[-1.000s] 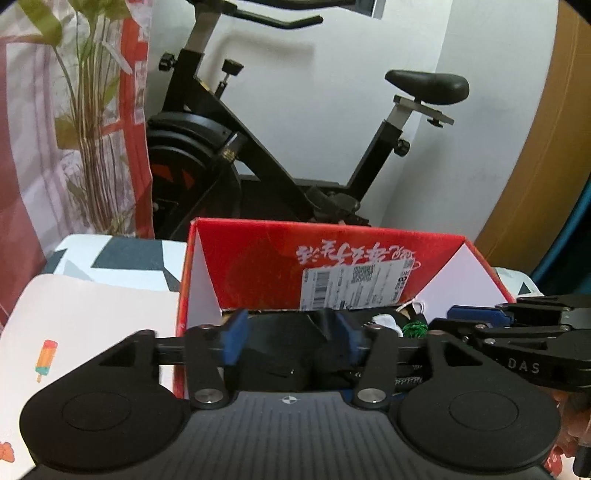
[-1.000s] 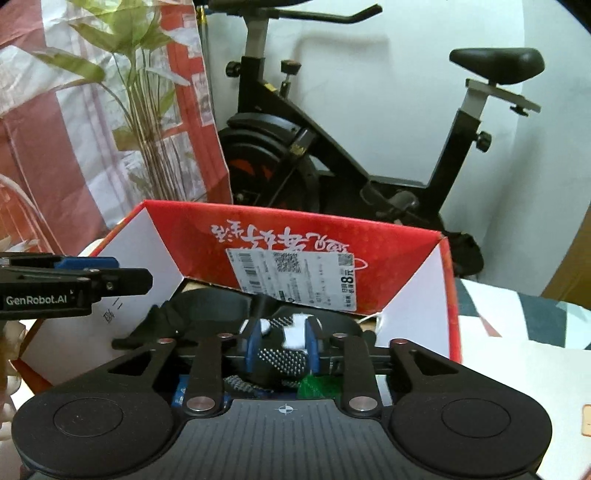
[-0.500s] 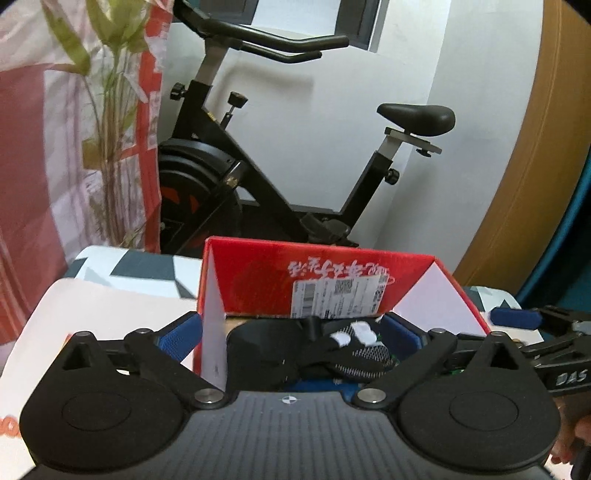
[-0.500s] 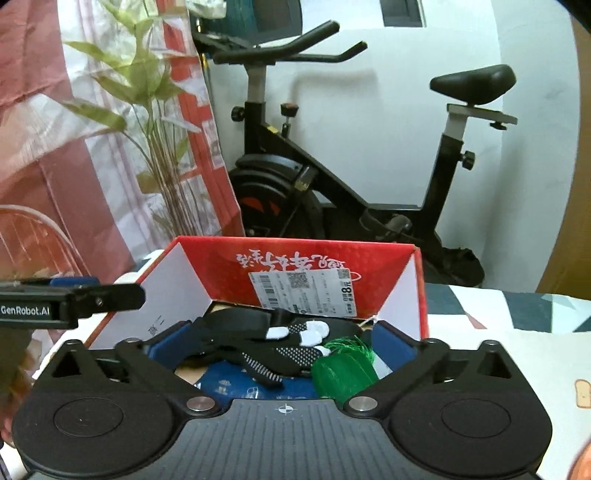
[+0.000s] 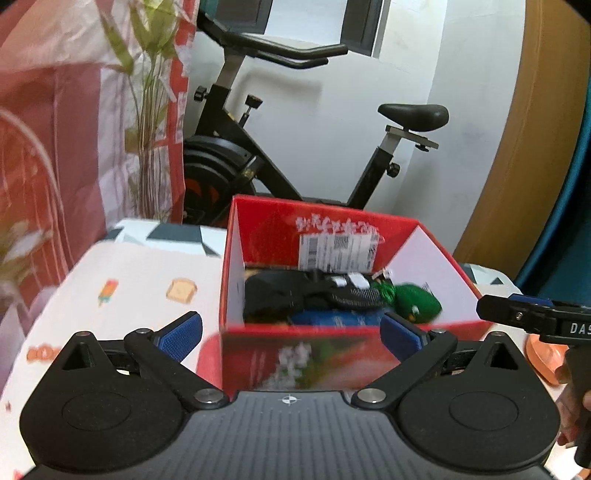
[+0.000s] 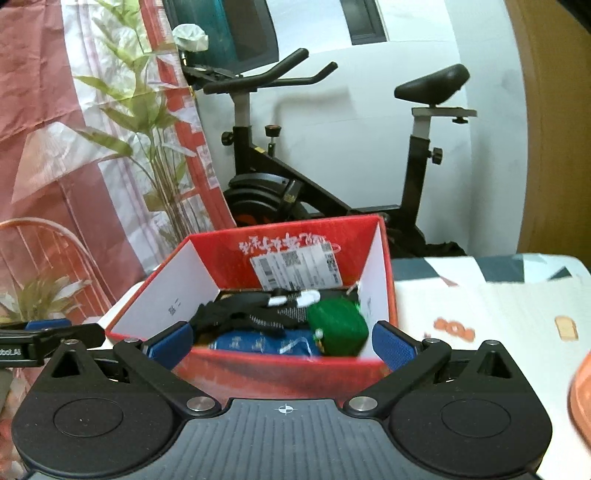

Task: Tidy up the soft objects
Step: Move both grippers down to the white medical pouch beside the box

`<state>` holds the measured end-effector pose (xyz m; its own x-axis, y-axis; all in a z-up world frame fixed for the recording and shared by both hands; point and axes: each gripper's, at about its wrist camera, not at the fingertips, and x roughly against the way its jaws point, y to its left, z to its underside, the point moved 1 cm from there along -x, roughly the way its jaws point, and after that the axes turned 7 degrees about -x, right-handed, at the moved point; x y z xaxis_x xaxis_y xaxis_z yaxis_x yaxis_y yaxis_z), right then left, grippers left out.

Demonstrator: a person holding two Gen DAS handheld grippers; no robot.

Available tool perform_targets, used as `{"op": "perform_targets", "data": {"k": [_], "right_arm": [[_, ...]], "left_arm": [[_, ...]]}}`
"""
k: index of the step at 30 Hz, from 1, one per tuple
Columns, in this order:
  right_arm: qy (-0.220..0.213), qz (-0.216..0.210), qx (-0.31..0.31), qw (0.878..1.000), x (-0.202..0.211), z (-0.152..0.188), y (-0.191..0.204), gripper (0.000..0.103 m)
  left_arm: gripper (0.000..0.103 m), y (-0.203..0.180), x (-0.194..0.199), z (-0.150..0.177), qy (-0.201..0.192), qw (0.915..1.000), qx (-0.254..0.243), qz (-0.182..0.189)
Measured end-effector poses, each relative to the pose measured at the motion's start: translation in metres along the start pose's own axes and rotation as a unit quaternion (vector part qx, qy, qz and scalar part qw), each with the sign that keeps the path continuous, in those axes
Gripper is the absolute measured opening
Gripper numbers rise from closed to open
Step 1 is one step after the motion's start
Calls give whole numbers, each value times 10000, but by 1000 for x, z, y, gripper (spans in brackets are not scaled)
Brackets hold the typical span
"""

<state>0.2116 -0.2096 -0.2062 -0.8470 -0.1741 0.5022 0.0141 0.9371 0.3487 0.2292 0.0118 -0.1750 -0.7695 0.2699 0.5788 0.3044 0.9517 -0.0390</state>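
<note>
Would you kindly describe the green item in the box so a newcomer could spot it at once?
Find the red cardboard box on the patterned tablecloth. Inside, near its right wall, sits a rounded green pouch. It is the only bright green thing there, beside black gloves and a blue packet.

1. I see a black exercise bike [image 6: 332,177] by a white wall [image 6: 369,110].
2. A red and white curtain [image 6: 55,147] hangs beside a green plant [image 6: 147,140].
3. A dark window [image 5: 362,26] sits high up.
</note>
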Motion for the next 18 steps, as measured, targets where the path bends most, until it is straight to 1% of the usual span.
{"op": "perform_targets", "data": {"k": [3,7,14,15,18], "right_arm": [[32,62,-18,10000,4,16,-5,103],[144,81,-117,9998,6,38,-12,103],[503,-24,-177,9986,3,74,-18,103],[553,-11,-168,9983,2,78,-17,103],[689,236,-86,9973,-2,92,-15,103]], "left_arm": [[103,-1,6,14,86,9999,103,58],[103,-4,11,34,174,9998,105,-11],[103,-9,6,61,428,9990,135,-4],[103,-10,5,64,463,9988,159,52],[100,-10,0,76,609,9970,326,351]]}}
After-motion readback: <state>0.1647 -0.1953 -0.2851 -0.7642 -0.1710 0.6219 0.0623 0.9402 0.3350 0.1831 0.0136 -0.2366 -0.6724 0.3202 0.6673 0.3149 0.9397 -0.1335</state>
